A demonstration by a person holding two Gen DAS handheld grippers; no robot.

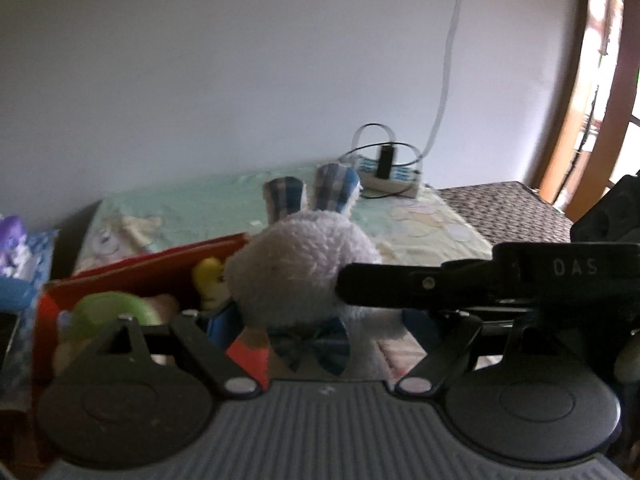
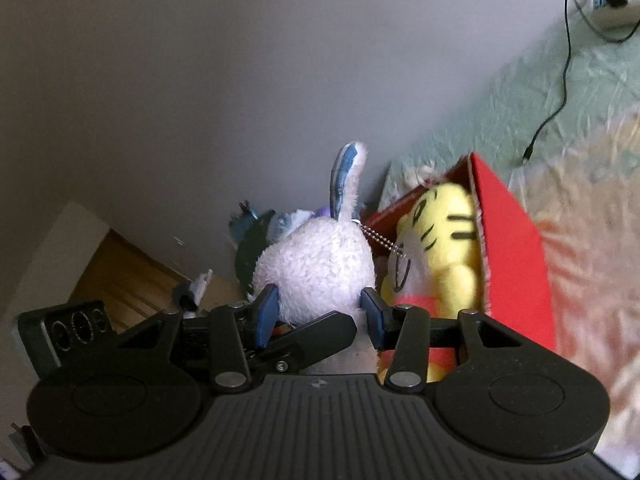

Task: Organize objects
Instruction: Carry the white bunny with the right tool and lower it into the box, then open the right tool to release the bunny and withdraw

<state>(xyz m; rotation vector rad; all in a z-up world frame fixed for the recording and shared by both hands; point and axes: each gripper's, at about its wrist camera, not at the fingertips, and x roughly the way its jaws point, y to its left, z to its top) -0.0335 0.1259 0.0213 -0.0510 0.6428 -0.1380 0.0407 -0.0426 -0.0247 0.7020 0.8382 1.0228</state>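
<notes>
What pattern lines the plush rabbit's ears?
Blue-and-white plaid on the rabbit's ears, clearest in the left wrist view.

You are working in a home bedroom. A bed or mattress carries a pale green printed sheet (image 1: 192, 204), with a white power strip (image 1: 394, 178) and its cables lying on it against a plain painted wall (image 1: 240, 72). A red cardboard box (image 2: 516, 256) holds soft toys, including a yellow striped plush (image 2: 448, 236). A wooden door frame (image 1: 580, 92) stands at the right.
</notes>
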